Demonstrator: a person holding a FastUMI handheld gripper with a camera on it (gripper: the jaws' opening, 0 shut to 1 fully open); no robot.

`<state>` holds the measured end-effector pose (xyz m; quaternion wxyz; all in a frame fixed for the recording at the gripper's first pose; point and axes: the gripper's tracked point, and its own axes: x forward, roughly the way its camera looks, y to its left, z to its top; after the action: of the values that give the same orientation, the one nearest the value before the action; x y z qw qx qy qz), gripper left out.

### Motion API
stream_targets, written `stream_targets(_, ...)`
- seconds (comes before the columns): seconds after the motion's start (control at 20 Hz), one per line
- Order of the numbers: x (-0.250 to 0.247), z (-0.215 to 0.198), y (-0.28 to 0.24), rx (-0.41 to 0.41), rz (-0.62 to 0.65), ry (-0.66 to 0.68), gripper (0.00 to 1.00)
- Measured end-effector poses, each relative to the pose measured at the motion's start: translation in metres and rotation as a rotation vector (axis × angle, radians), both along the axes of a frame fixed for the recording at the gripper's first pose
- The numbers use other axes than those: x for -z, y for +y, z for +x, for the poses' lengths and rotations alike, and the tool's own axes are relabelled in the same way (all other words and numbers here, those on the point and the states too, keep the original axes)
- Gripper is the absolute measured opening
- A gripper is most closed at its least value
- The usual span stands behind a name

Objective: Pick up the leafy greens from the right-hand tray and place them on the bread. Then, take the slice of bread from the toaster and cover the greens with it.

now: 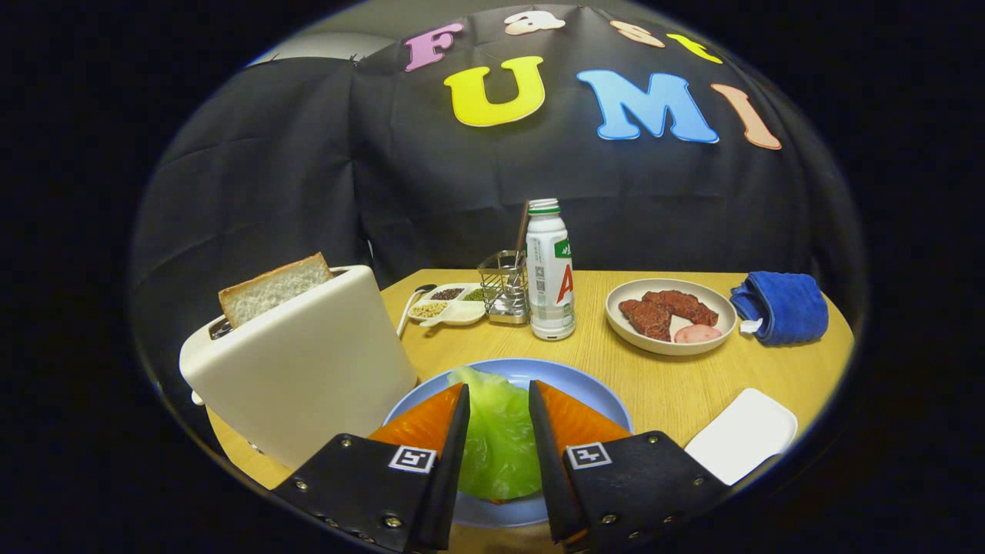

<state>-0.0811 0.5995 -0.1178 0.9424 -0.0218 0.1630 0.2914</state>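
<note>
- My gripper (499,400) hangs over a blue plate (573,381), fingers apart, not pressing anything.
- The leafy greens (496,438) lie between my fingers on the plate; whether bread sits beneath them I cannot tell.
- A bread slice (273,288) stands in the cream toaster (308,362) beside the plate.
- An empty white tray (742,435) sits on the wooden counter (662,377).

A white bottle (551,281) is stood beside a wire caddy (504,287); meat slices (666,311) are laid near a blue cloth (781,305).
</note>
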Motion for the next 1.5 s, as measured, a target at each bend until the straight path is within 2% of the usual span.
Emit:
stream_targets(0.25,-0.027,-0.039,-0.008,0.031,0.042,-0.135,0.47)
stream_targets(0.5,-0.052,-0.073,0.011,0.056,0.109,-0.18,0.47)
stream_targets(0.65,-0.064,-0.089,0.04,0.025,0.112,-0.219,0.47)
stream_targets(0.8,-0.067,-0.11,0.077,-0.049,0.117,-0.202,0.47)
stream_targets(1.15,-0.077,-0.127,0.142,-0.139,0.057,-0.227,0.47)
stream_targets(1.5,-0.067,-0.1,0.168,-0.05,-0.049,-0.265,0.47)
